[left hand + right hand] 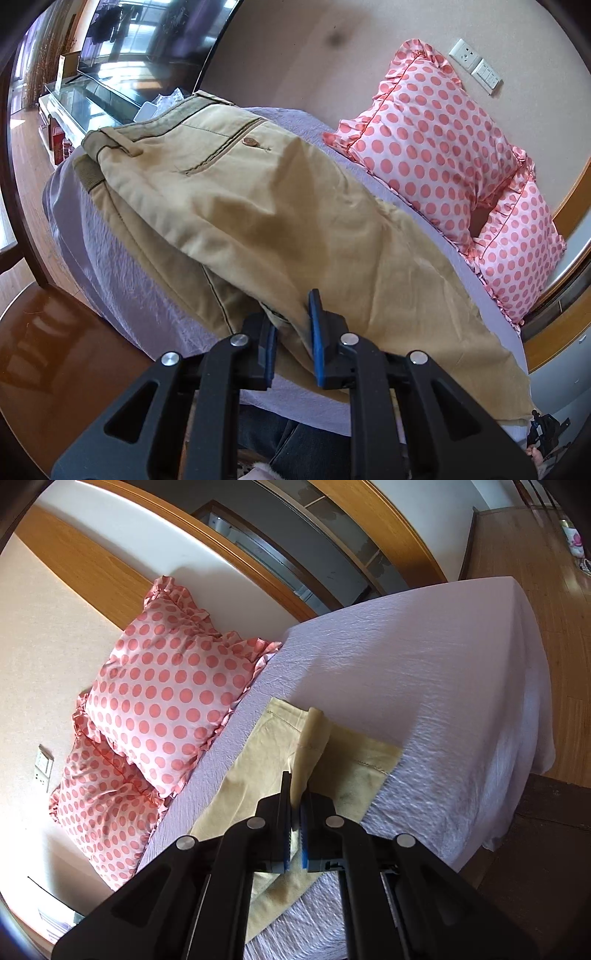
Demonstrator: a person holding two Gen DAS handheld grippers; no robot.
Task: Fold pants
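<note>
Tan khaki pants (280, 206) lie lengthwise on a bed with a lilac sheet (122, 266), waistband and a buttoned back pocket at the far left. My left gripper (293, 332) sits at the near edge of the upper leg with its jaws partly apart and a fold of fabric between the blue pads. In the right wrist view, the leg hems (332, 753) lie flat on the sheet (424, 672). My right gripper (295, 834) is shut on a pinched strip of the hem fabric, which stands up from the pads.
Two pink polka-dot pillows (436, 144) lean against the wall along the far side; they also show in the right wrist view (166, 686). A TV and glass stand (110, 74) are beyond the waistband. Wooden floor (565, 627) surrounds the bed.
</note>
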